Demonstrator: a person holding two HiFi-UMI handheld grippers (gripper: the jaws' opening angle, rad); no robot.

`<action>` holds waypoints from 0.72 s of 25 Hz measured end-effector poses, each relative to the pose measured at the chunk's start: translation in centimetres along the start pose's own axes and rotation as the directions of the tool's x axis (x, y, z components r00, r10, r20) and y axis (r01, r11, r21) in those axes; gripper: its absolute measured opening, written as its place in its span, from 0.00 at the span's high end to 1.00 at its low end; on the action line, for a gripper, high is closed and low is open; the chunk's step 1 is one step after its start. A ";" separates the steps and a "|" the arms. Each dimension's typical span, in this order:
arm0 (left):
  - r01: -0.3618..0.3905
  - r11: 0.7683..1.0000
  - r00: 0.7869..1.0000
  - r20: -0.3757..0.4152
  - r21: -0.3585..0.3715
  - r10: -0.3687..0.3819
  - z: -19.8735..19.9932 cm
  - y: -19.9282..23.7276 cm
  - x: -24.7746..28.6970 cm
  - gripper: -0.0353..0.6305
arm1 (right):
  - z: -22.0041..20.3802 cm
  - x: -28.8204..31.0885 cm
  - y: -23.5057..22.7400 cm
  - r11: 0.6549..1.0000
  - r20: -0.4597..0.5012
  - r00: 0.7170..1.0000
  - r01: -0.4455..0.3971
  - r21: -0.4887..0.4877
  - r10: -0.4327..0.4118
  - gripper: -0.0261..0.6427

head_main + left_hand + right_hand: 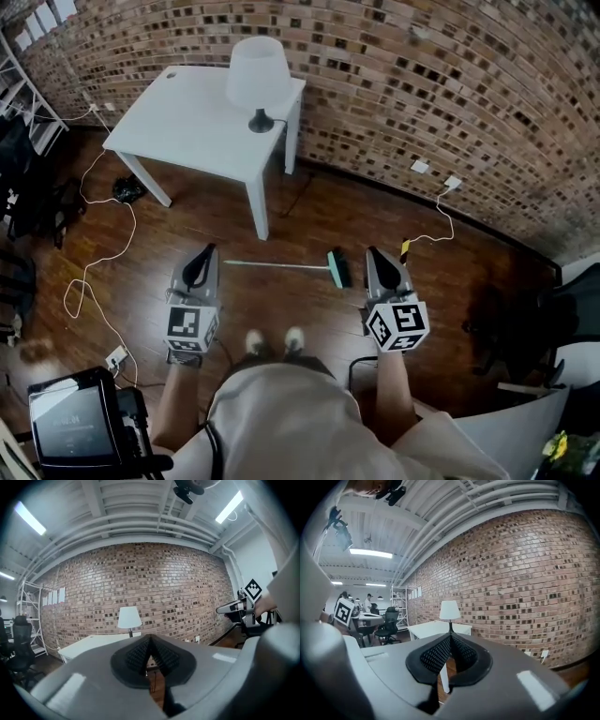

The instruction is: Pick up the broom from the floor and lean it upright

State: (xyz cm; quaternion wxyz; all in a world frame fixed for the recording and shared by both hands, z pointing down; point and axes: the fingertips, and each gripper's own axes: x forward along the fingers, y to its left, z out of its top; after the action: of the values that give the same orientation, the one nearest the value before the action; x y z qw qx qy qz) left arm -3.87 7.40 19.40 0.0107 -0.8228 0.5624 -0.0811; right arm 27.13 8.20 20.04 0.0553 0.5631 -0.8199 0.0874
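The broom [281, 267] lies flat on the wooden floor in the head view, its pale green handle pointing left and its dark green head [339, 267] at the right. It rests just ahead of the person's shoes, between the two grippers and lower than them. My left gripper [210, 249] hangs over the floor near the handle's left end, jaws shut and empty. My right gripper [373, 251] hovers just right of the broom head, also shut on nothing. In the left gripper view [151, 638] and the right gripper view [450, 636] the pads meet, and the broom is hidden.
A white table [202, 117] with a white lamp [258, 75] stands against the curved brick wall [422, 84] ahead. White cables [98, 253] trail over the floor at the left. Office chairs sit at the right [525, 328] and far left.
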 end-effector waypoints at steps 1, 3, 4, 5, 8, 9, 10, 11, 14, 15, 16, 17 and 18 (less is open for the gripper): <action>0.008 1.000 1.000 -0.005 0.001 -0.008 -0.3 0.2 0.2 0.95 | -0.1 0.2 0.2 1.000 -0.003 1.000 0.000 -0.001 0.000 0.94; 0.014 1.000 1.000 -0.011 -0.006 -0.014 -0.8 0.7 0.5 0.95 | -0.3 0.3 0.8 1.000 -0.011 1.000 -0.004 -0.008 0.004 0.94; 0.013 1.000 1.000 -0.010 -0.012 -0.013 -0.9 1.0 0.6 0.95 | -0.5 0.5 1.0 1.000 -0.015 1.000 -0.005 -0.011 0.005 0.94; 0.010 1.000 1.000 -0.010 -0.018 -0.011 -1.1 1.4 0.8 0.95 | -0.6 0.7 1.3 1.000 -0.019 1.000 -0.006 -0.014 0.006 0.94; 0.008 1.000 1.000 -0.013 -0.026 -0.009 -1.3 2.2 1.3 0.95 | -0.6 1.4 1.9 0.999 -0.042 0.999 -0.014 -0.038 0.013 0.94; 0.009 1.000 1.000 -0.014 -0.027 -0.010 -1.3 2.2 1.5 0.95 | -0.7 1.5 1.8 0.999 -0.048 0.999 -0.013 -0.040 0.011 0.94; 0.010 1.000 1.000 -0.015 -0.028 -0.011 -1.3 2.1 1.7 0.95 | -0.8 1.6 1.6 0.999 -0.053 0.999 -0.011 -0.038 0.009 0.94; 0.011 1.000 1.000 -0.017 -0.029 -0.011 -1.4 2.1 1.8 0.95 | -0.9 1.7 1.3 0.999 -0.057 0.998 -0.007 -0.033 0.005 0.94; 0.007 0.999 1.000 -0.023 -0.032 -0.007 -1.8 2.0 2.1 0.95 | -1.2 2.1 0.5 1.000 -0.058 0.998 0.005 -0.023 -0.006 0.94; 0.004 0.999 1.000 -0.026 -0.032 -0.005 -1.9 2.0 2.2 0.95 | -1.2 2.3 0.4 1.000 -0.058 0.998 0.005 -0.023 -0.006 0.94; 0.002 1.000 1.000 -0.030 -0.031 -0.003 -2.1 2.0 2.4 0.95 | -1.2 2.4 0.2 1.000 -0.059 0.998 0.002 -0.024 -0.004 0.94; 0.000 1.000 0.999 -0.034 -0.031 -0.001 -2.3 1.9 2.5 0.95 | -1.2 2.6 0.0 1.000 -0.061 0.998 0.000 -0.026 -0.001 0.94; -0.002 0.999 0.999 -0.037 -0.033 0.001 -2.4 1.9 2.6 0.95 | -1.1 2.8 -0.2 1.000 -0.062 0.998 -0.003 -0.026 0.001 0.94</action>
State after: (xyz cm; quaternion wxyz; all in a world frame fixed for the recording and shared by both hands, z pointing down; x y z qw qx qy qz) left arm -5.03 4.50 21.88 -0.0135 -0.8208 0.5644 -0.0871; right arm 26.36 5.83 21.70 0.0879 0.5586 -0.8194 0.0944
